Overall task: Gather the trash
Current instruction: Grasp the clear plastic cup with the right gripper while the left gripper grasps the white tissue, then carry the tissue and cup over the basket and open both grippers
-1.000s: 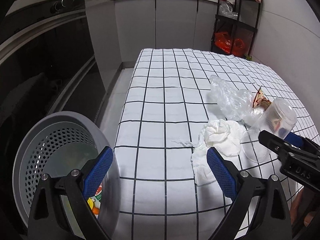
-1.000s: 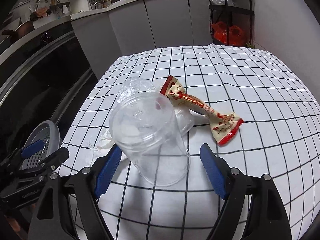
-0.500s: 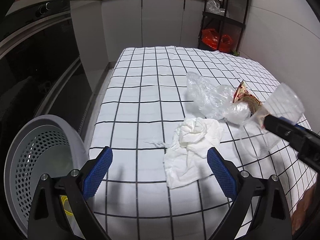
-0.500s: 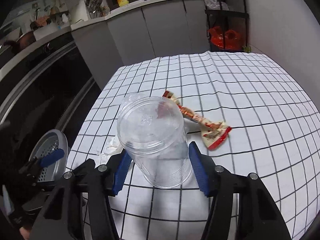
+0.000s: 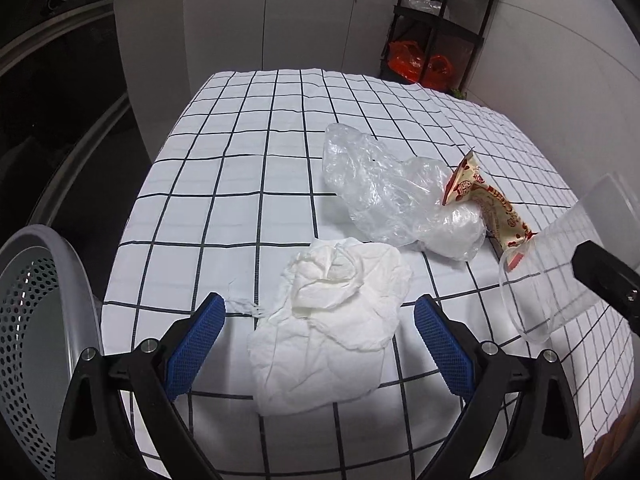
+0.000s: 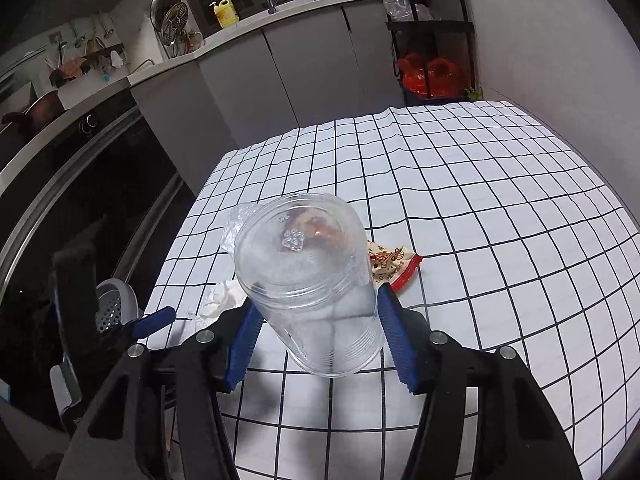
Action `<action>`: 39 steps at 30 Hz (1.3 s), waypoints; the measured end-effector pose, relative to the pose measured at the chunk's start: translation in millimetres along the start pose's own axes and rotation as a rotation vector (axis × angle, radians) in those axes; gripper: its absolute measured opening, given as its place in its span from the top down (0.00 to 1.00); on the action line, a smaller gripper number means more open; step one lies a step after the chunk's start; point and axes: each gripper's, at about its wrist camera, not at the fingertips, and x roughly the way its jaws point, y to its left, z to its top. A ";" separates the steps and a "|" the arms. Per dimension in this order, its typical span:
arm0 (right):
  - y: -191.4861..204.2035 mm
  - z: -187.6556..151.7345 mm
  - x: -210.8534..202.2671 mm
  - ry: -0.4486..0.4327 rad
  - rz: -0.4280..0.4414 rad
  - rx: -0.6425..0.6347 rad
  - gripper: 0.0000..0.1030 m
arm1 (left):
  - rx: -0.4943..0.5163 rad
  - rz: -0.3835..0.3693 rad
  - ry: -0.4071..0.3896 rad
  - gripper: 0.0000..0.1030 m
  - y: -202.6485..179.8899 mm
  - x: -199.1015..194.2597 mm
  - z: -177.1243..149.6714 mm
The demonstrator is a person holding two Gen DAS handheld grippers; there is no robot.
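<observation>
While our right gripper (image 6: 316, 328) clamps its blue pads on the sides of one clear plastic cup (image 6: 308, 276), held tilted above the checked tablecloth (image 6: 480, 208), our left gripper (image 5: 316, 344) hangs with its fingers wide apart and nothing between the pads. Just below and ahead of those open fingers, at twelve o'clock in the left wrist view, lies one crumpled white tissue (image 5: 332, 316) near the cloth's near edge.

Open cloth runs from ten to twelve o'clock in that view, out to the far edge by the grey cabinets (image 5: 304, 16); the left edge drops off toward a dark oven front (image 5: 48, 92). At one o'clock sits one crumpled clear plastic bag (image 5: 384, 192), and touching it at two o'clock lies one red and cream snack wrapper (image 5: 488, 204). The cup shows again at three o'clock, with the right gripper's black finger across it.

We count four pieces of trash: cup, tissue, bag, wrapper. One grey perforated waste basket (image 5: 44, 320) stands off the table at eight o'clock; we cannot tell what is in it. The cup looks empty. A black shelf rack (image 5: 436, 32) at one o'clock holds orange bags (image 5: 420, 66).
</observation>
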 end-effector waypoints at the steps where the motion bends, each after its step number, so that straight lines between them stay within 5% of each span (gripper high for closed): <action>1: 0.1 0.4 -0.7 -0.001 0.003 0.000 0.46 | 0.008 0.010 0.003 0.12 -1.8 3.0 -0.2; 8: 0.2 -0.1 -1.5 0.001 0.006 -0.007 0.46 | 0.014 -0.004 0.029 0.56 -3.0 10.3 -2.1; 10: 0.9 -0.2 -2.0 0.001 0.008 -0.008 0.46 | 0.011 -0.026 0.039 0.83 -2.1 8.7 -1.6; 39: 68.9 -1.0 -14.0 -0.028 0.125 -0.075 0.46 | 0.004 0.058 -0.172 0.86 53.1 -116.1 -11.4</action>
